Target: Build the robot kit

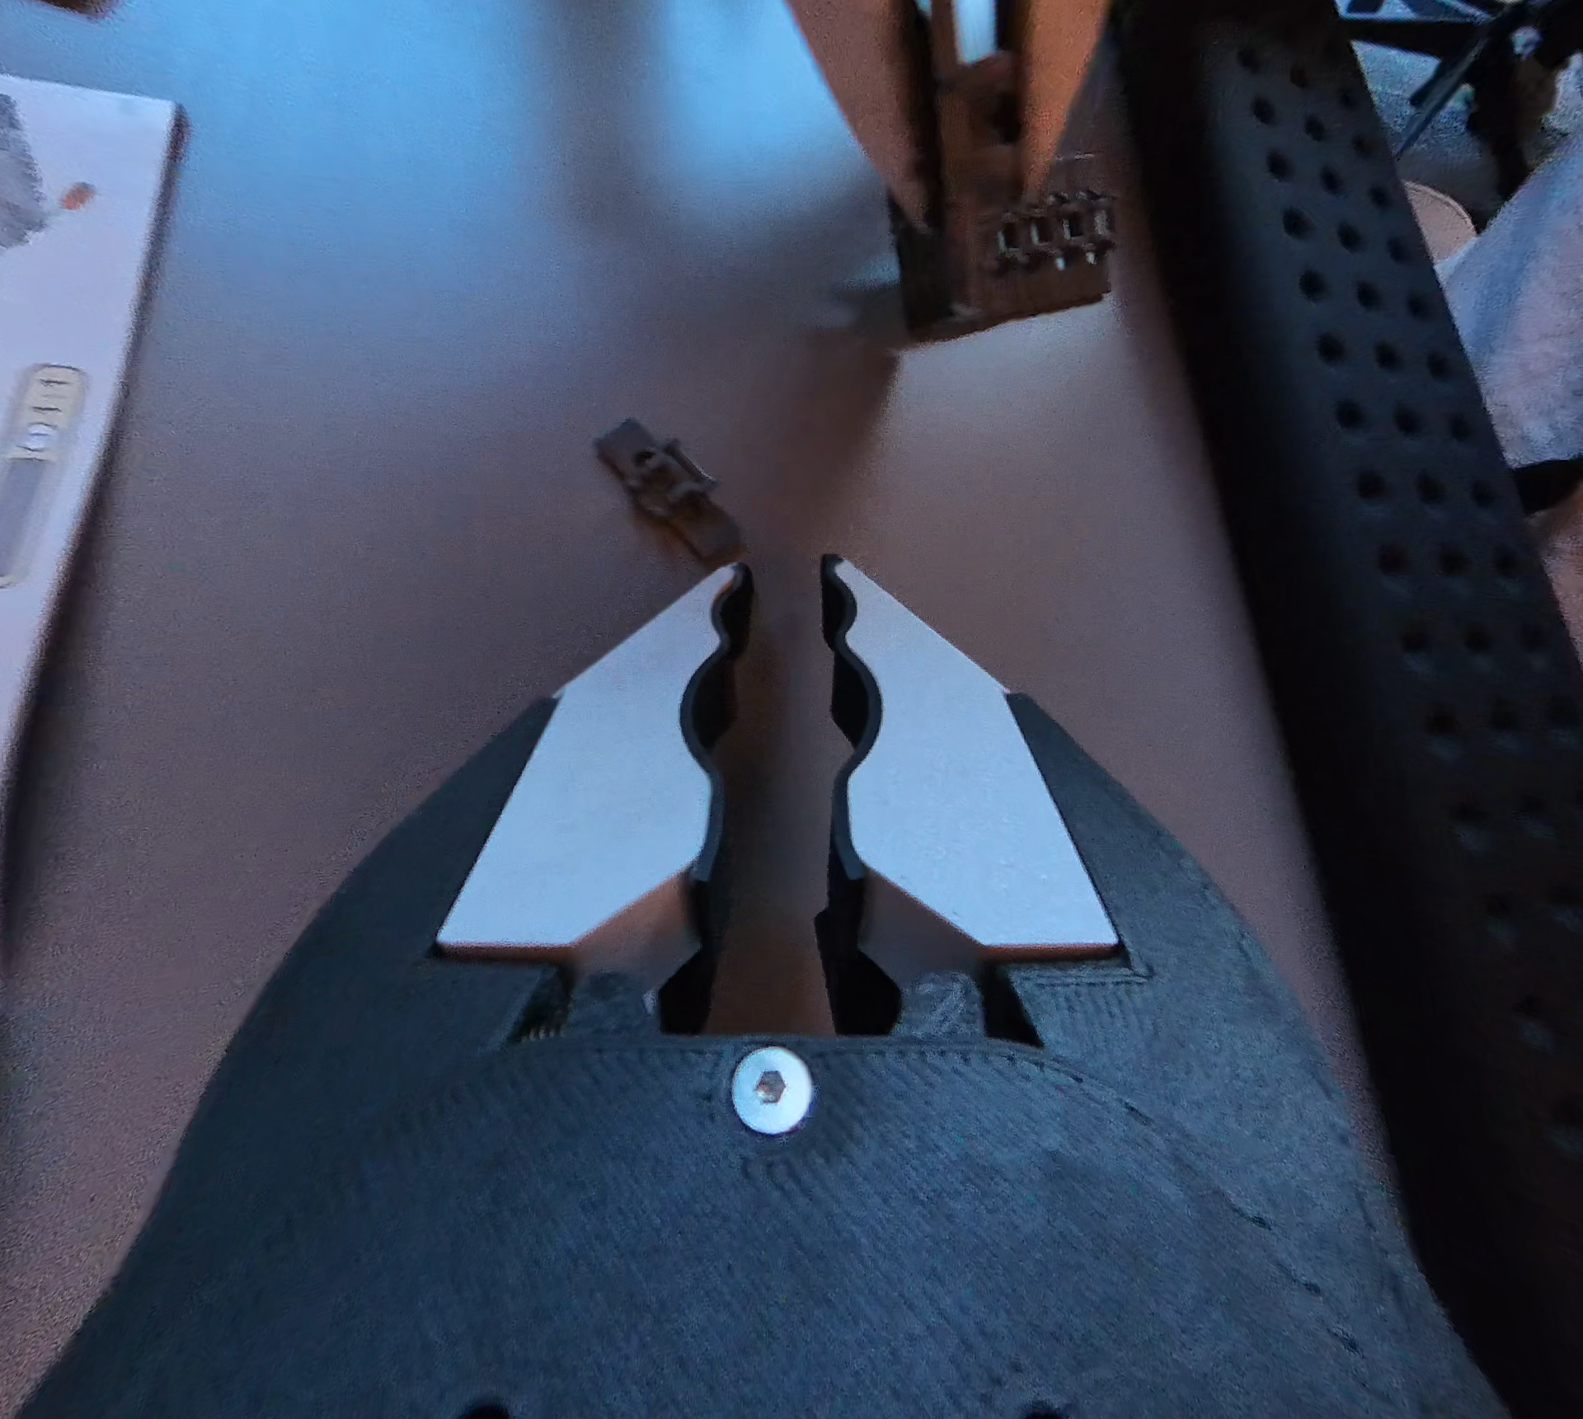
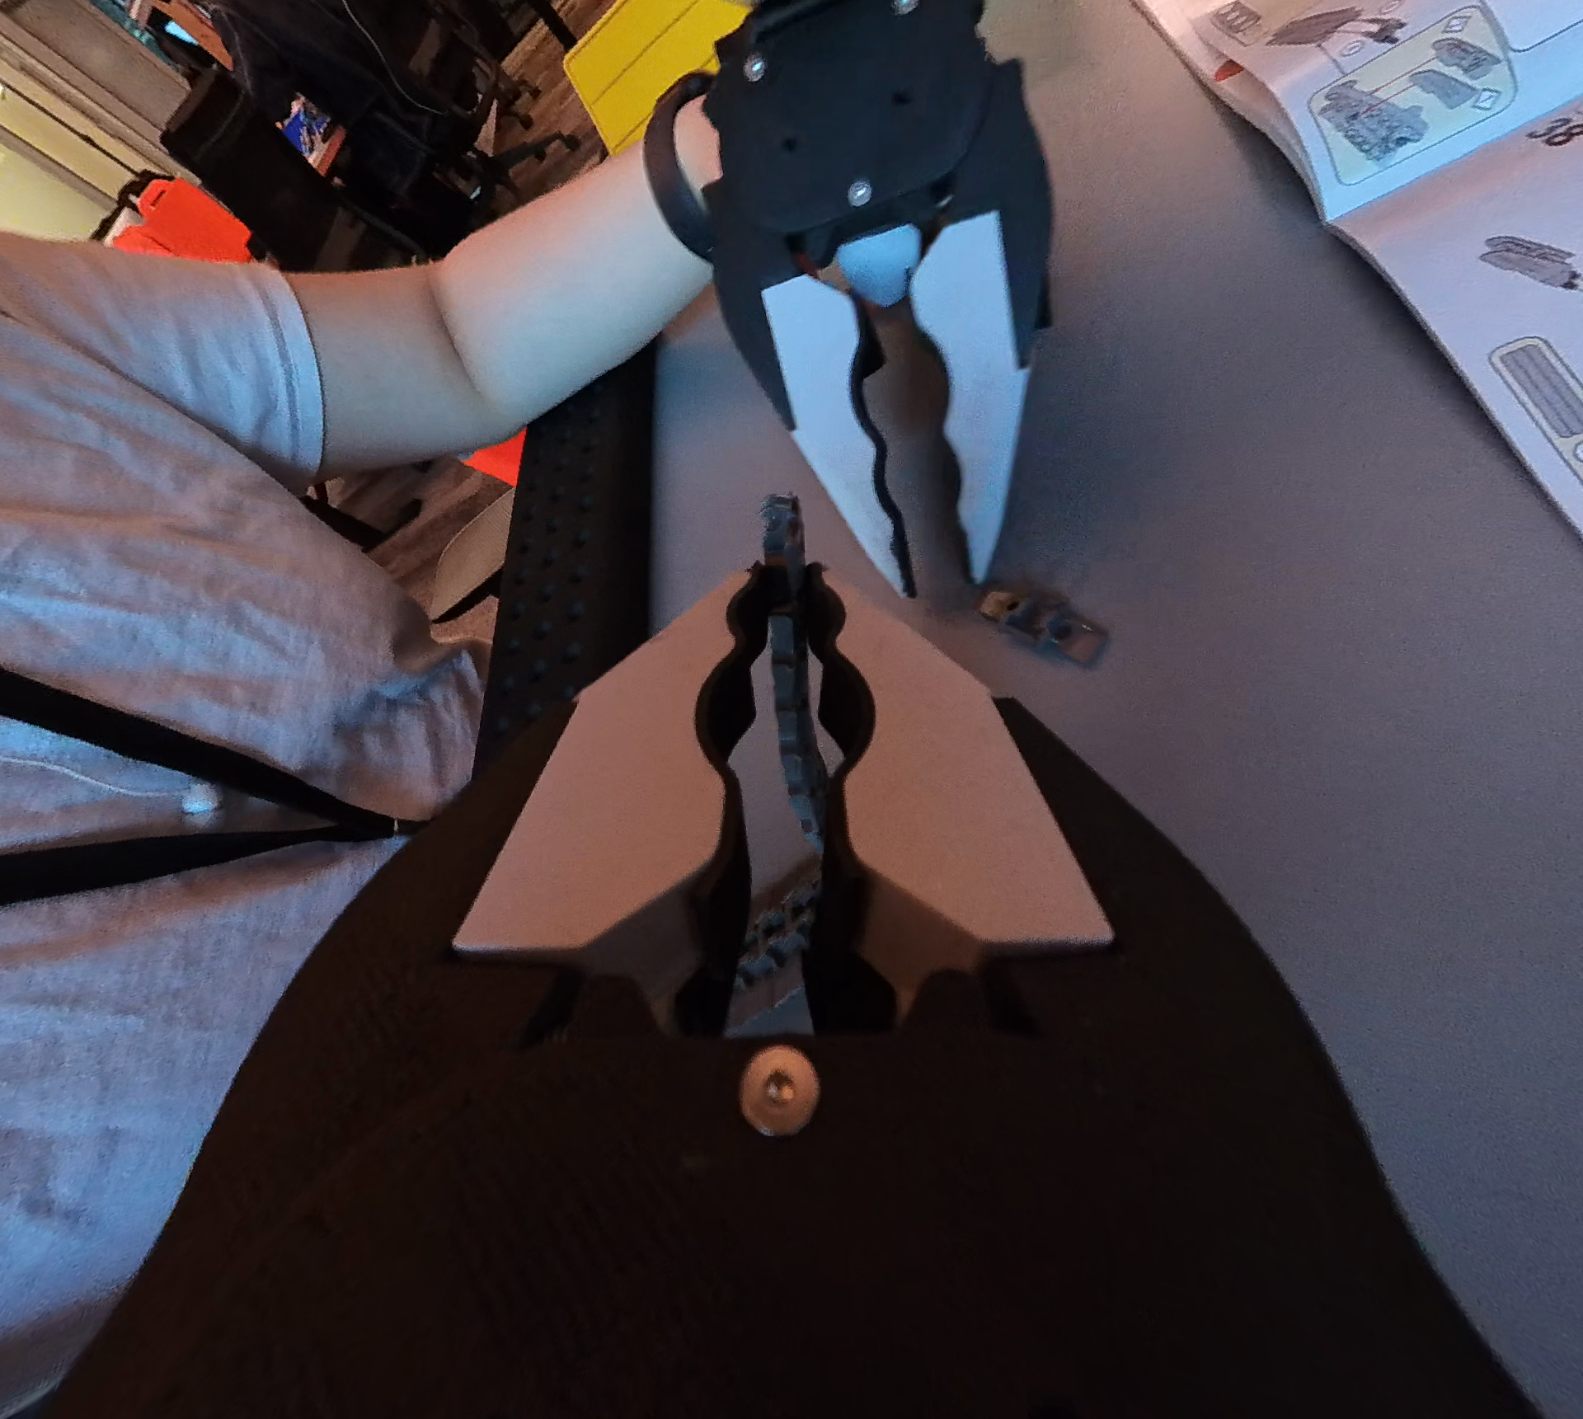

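Small dark brick piece (image 1: 668,487) lying flat on the grey desk (image 1: 428,264), just ahead of the left gripper (image 1: 786,568) and slightly to its left, long axis running diagonally away to the upper left. Seen from the right wrist view as the same piece (image 2: 1041,622), just beside the left gripper's tips (image 2: 942,581), which point down at the desk close by it without touching. Left gripper nearer to it by far; jaws parted by a narrow gap, holding nothing. Right gripper (image 2: 784,577) clamped on a thin studded strip of dark bricks (image 2: 792,735), held edge-on between the jaws and poking out past the tips; from the left wrist view the same strip (image 1: 1011,247) held above the desk, well beyond the loose piece. Off to the side, an open instruction booklet (image 2: 1413,93) with printed building diagrams and step numbers, not copied here. No brand mark legible on either gripper or on the pieces. Yellow box (image 2: 651,33) beyond the desk edge
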